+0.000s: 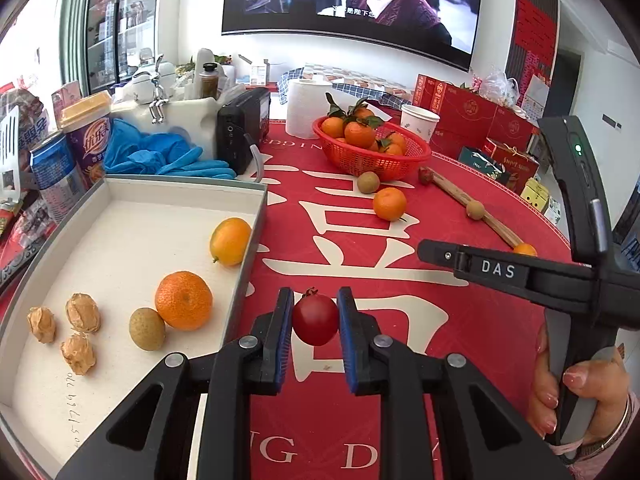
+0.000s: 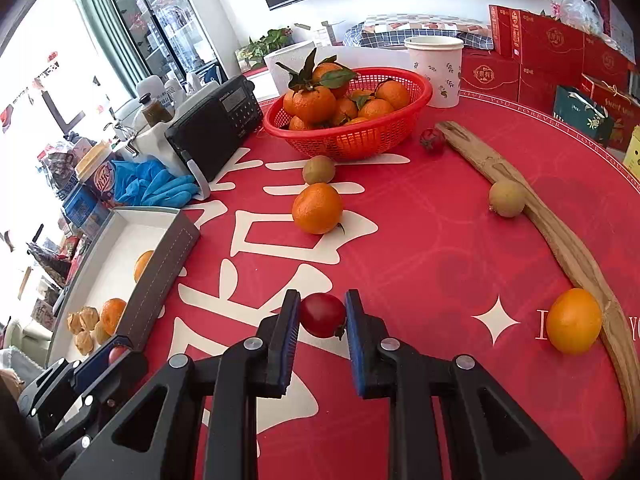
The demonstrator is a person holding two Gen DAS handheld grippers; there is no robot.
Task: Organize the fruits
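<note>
Two red cherry tomatoes, each clamped.

The worktop wears a smooth red cloth with a faint sheen and cream print. The tray has grey matt walls with stitching, like leatherette, and a coarse off-white woven lining. The basket is glossy red plastic mesh. A rough, unpainted wooden strip shows grain. Both cherry tomatoes are glossy and taut; the mandarins have dull, pitted peel. The fingers are matt black plastic with ribbed blue pads.
</note>
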